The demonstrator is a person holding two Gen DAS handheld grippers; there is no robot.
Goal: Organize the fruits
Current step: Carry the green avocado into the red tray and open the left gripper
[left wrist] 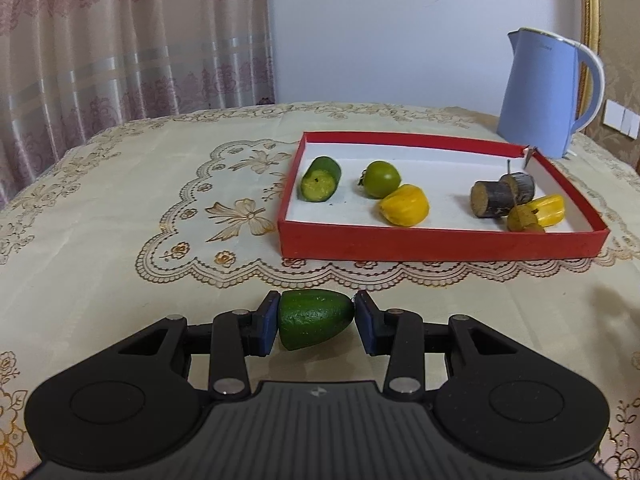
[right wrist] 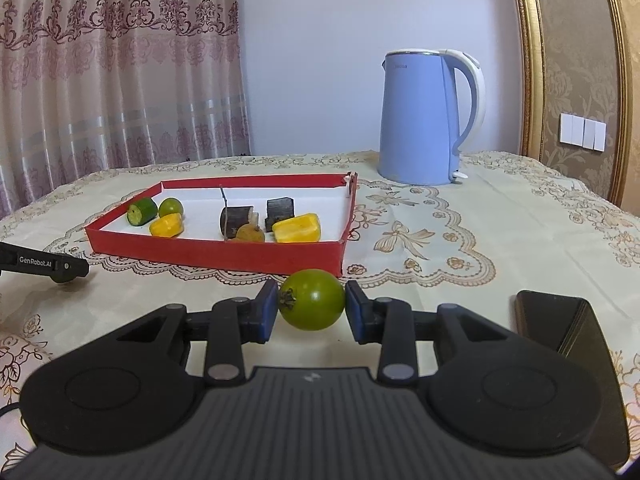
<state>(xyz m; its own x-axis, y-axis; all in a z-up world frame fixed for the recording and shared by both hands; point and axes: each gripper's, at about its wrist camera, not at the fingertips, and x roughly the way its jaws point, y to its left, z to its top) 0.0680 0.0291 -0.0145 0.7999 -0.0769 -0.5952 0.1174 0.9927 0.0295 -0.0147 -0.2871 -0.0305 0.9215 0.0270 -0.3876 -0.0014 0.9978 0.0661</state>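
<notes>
The right gripper [right wrist: 312,306] is pinching a green tomato [right wrist: 312,299] between its blue pads, low in the centre of the frame. Behind it, centre left, the red tray [right wrist: 216,254] is sitting on the tablecloth [right wrist: 460,232], carrying cut fruit pieces. A blue kettle [right wrist: 420,120] is standing upper right; a black phone [right wrist: 560,320] is lying lower right.

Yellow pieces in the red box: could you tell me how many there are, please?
2. One yellow piece lies mid-box beside the green tomato; the other yellow piece lies at the right end, by the dark chunks. None seems hidden.
</notes>
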